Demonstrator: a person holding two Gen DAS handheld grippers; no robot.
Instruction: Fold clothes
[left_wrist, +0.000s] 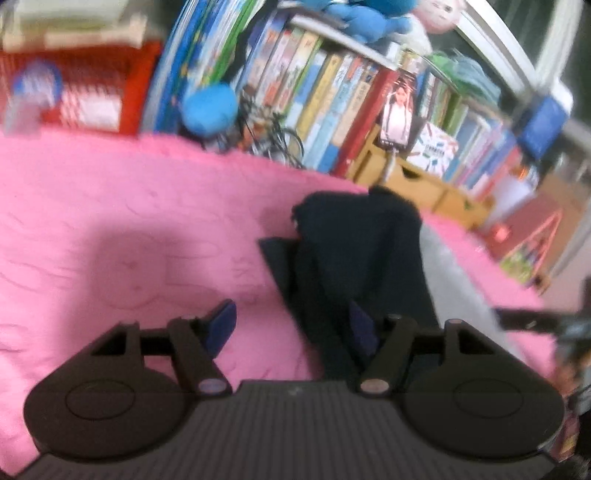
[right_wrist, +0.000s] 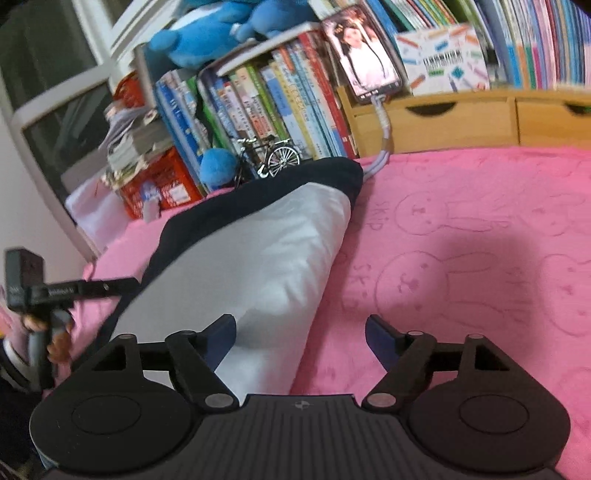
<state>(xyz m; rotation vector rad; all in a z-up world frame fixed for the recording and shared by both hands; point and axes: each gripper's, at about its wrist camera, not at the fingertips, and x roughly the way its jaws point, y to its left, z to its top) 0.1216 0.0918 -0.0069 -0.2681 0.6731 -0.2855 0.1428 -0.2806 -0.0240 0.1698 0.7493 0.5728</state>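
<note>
On one pink blanket (right_wrist: 480, 229): one garment (right_wrist: 258, 251), two claws (left_wrist: 291, 325) (right_wrist: 301, 332) spread.

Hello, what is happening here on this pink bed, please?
A person is folding clothes with a handheld gripper in each hand. A navy and white garment lies in a narrow, partly folded shape on the pink blanket, in front of crowded bookshelves. Both the left gripper and the right gripper are open and hold nothing. The left one is at the garment's navy edge, the right one at its white edge. The left wrist view is blurred.
</note>
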